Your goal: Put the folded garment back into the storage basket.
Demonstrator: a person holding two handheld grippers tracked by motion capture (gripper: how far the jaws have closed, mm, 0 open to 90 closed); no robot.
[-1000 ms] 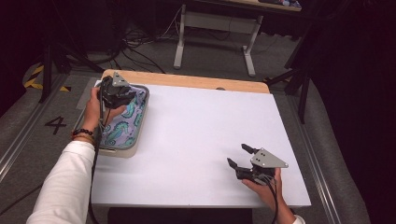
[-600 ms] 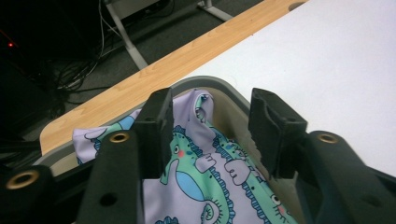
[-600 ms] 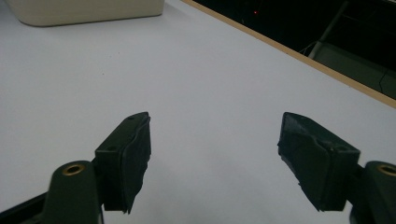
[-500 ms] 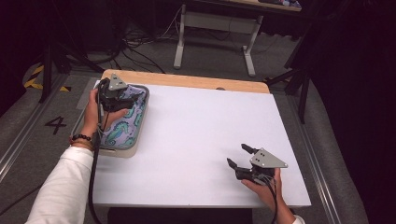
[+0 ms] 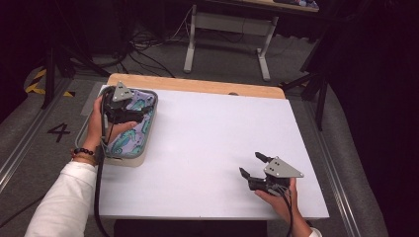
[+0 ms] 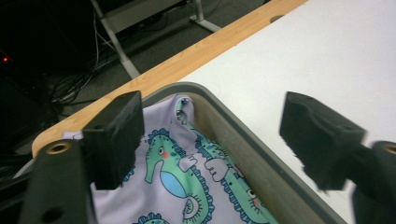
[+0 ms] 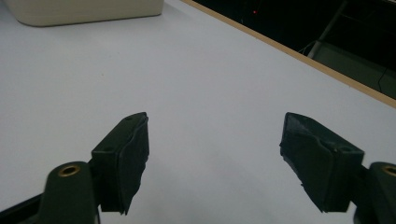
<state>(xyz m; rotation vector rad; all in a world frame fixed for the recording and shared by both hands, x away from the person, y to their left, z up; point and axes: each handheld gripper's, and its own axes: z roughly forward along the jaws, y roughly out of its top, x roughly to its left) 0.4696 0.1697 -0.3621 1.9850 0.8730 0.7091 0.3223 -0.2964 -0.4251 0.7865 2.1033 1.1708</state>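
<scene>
A grey-rimmed tray (image 5: 149, 129) sits at the table's left edge. In it lies a lilac cloth (image 5: 129, 140) printed with green seahorses. My left gripper (image 5: 129, 114) hovers over the tray's far half. Its jaws have just been opening and now stand open, with nothing between them. In the left gripper view the cloth (image 6: 173, 177) lies below the left gripper (image 6: 212, 112), inside the tray's rim (image 6: 243, 140). My right gripper (image 5: 249, 163) rests near the table's front right, open and empty. The right gripper (image 7: 215, 121) points across bare white table toward the tray (image 7: 84, 9).
The white tabletop (image 5: 217, 133) has a wooden strip (image 5: 197, 85) along its far edge. Beyond it stand a table frame (image 5: 227, 29) and cables on a dark floor. A person's left sleeve (image 5: 59, 202) enters from the bottom left.
My left gripper has shifted toward the tray's far end and its jaws have spread apart above the cloth. The right gripper has kept still.
</scene>
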